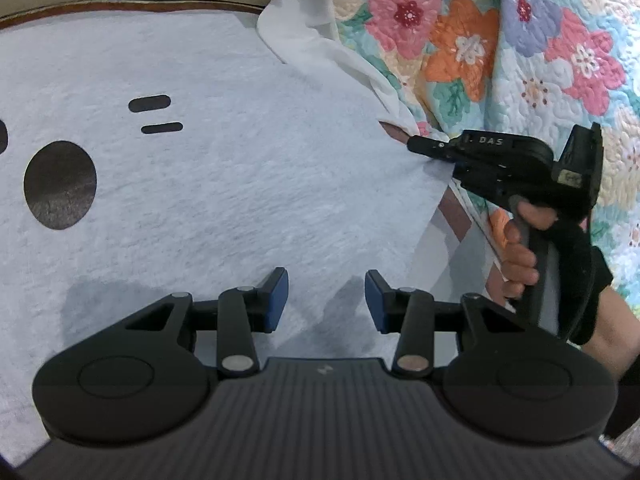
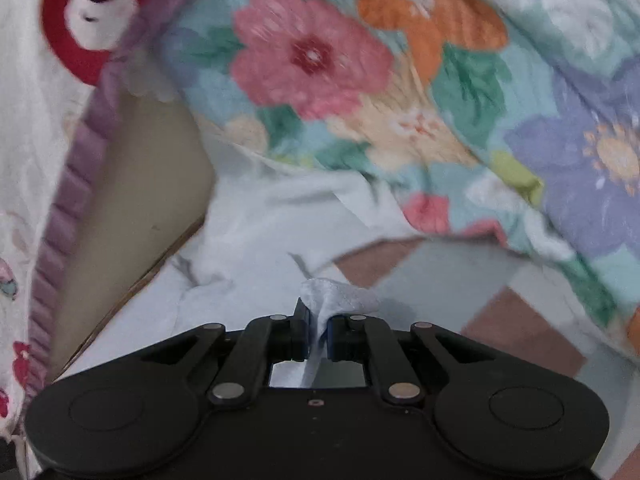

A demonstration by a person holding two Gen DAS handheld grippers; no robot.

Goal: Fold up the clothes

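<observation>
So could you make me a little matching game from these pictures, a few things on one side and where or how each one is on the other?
Things:
1. left gripper
2. right gripper
3. floral quilt
4. stuffed toy

States or places:
a. red and white, at the top left of the right wrist view
b. bunched up beyond the pale blue garment
c. open above the garment, nothing between its fingers
d. shut on a corner of the garment

Pairs: 1-c, 2-d, 3-b, 4-a
</observation>
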